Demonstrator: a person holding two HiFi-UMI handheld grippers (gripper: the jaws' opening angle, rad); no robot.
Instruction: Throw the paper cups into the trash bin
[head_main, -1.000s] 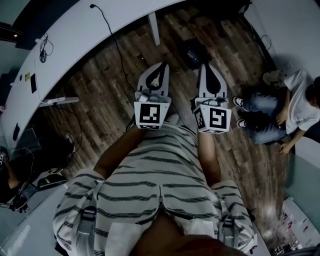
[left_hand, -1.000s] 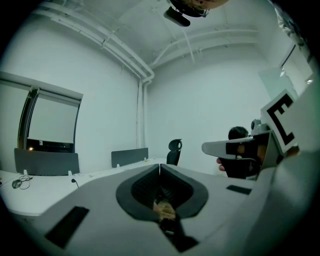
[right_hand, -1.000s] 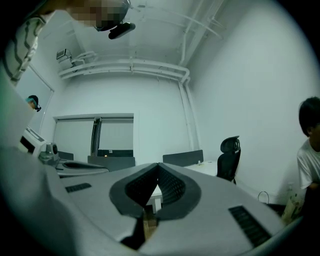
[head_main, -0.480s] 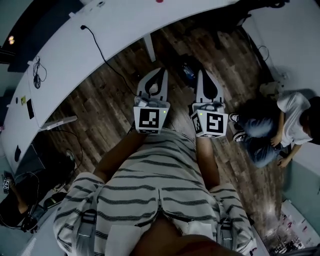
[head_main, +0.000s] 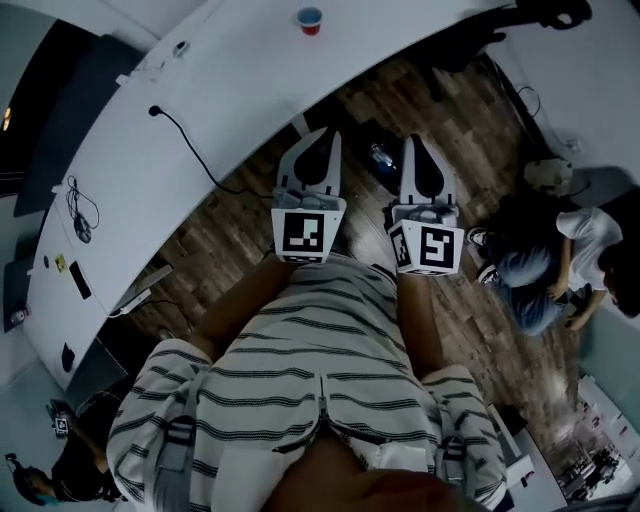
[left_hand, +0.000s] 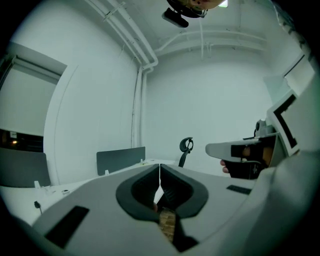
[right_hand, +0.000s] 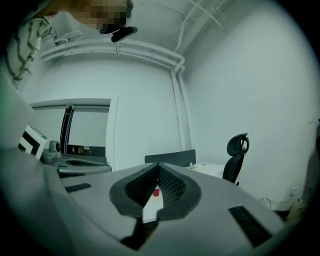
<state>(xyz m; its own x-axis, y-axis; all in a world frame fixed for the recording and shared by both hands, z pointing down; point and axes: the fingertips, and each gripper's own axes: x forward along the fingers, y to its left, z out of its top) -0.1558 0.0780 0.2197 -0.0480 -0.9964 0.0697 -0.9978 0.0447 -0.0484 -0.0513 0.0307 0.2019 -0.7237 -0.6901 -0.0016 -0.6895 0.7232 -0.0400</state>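
It was an office. A long white desk curved across a wood-plank floor, with a cable trailing over its top. A black swivel chair stood by a bare white wall. A grey divider panel rose behind the desk, and white pipes ran under the ceiling. A person sat on the floor at one side.

My left claw and right claw were pale grey, with black-and-white square markers. The cup was red, blue on top. The desk was white, the floor brown planks, and my shirt white with dark stripes.
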